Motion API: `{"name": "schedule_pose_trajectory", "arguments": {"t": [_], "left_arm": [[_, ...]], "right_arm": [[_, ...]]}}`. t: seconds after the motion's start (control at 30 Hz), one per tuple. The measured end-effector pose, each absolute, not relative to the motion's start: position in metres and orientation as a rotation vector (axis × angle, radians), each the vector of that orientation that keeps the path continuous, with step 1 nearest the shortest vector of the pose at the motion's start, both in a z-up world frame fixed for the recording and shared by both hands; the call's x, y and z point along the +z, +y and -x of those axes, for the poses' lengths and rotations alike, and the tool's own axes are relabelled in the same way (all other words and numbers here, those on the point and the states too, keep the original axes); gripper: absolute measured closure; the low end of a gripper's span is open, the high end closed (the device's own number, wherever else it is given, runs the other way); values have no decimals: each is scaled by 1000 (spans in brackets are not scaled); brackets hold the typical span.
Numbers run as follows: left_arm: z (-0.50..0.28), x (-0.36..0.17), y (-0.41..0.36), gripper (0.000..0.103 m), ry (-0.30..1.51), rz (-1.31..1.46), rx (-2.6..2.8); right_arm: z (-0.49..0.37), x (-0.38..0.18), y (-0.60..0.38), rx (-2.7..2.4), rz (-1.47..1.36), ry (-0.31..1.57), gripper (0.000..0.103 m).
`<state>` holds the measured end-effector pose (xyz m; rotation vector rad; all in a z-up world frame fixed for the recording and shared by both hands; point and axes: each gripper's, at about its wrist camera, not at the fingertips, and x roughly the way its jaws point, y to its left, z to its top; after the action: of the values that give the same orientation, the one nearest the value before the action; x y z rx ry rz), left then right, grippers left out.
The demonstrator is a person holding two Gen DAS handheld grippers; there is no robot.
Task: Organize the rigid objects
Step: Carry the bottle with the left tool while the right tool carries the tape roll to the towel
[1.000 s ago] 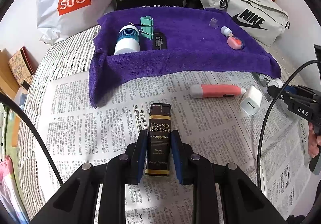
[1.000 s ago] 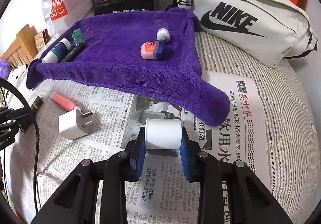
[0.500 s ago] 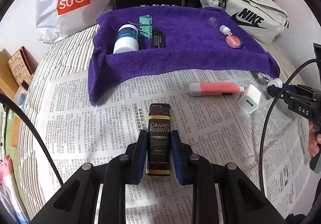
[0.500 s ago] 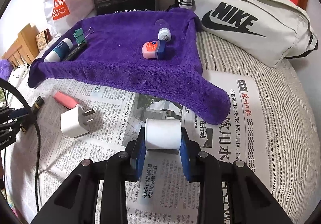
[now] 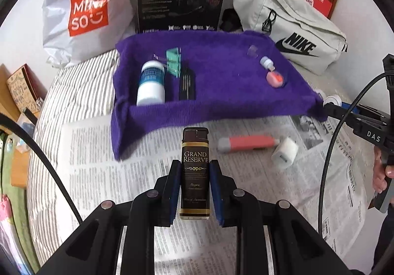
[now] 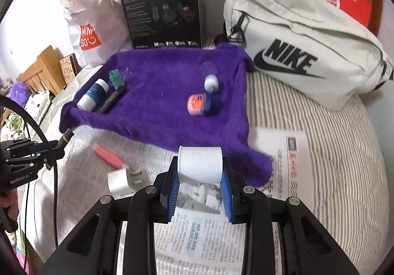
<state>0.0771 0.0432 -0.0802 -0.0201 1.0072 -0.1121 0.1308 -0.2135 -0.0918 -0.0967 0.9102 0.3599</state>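
**Both grips full above the newspaper**

Left hand-held gripper (image 5: 195,185) clamped on a brown Grand Reserve lighter (image 5: 195,171), held upright over the newspaper (image 5: 138,164) on the bed. Right hand-held gripper (image 6: 200,177) clenched around a white cylinder (image 6: 200,164), just before the purple towel (image 6: 160,92). Pink tube (image 5: 247,143) and white charger (image 5: 285,155) lying on the newspaper.

The towel (image 5: 221,92) is deep purple. The lighter (image 5: 195,171) is dark brown with gold bands and pale lettering. The roll (image 6: 200,164) is plain white. The pen (image 5: 248,143) is coral with a grey cap, the charger (image 5: 284,155) white, the clip (image 5: 173,58) teal. The bed (image 6: 332,152) sheet is white with grey stripes. The tool pads (image 6: 172,193) are blue.
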Motion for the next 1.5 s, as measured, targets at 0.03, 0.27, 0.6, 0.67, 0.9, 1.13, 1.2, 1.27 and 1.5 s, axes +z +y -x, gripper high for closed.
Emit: {"name": "schedule_pose_trajectory", "arguments": {"t": [0.03,0.27,0.6,0.67,0.9,1.13,1.2,1.27,1.5], "left_arm": [[-80,-77,44,81,1000,16,-114],[-105,-66,45,81,978,8,-127],[-138,-68,48,81,976,36,-154],[-144,-70,48,81,977,47,-161],[-165,-74,50,81,986,43,-173],[-181,-78,45,80,996,38,-194],[-185,-80,43,81,1001,40,-199],[-189,-82,42,80,1007,44,-202],[-201,-91,37,80,1027,50,-205]], "right_arm": [[-134,-90,-212,362,100,908,72],[-155,-85,-205,380,92,918,72],[-198,-103,-186,385,119,1007,72],[-205,-109,-181,384,135,1031,72],[-223,-126,-172,371,147,1107,72],[-234,-135,-166,371,154,1147,72],[-234,-135,-165,370,157,1150,72],[-234,-135,-164,375,162,1151,72],[-234,-133,-167,399,152,1141,67]]}}
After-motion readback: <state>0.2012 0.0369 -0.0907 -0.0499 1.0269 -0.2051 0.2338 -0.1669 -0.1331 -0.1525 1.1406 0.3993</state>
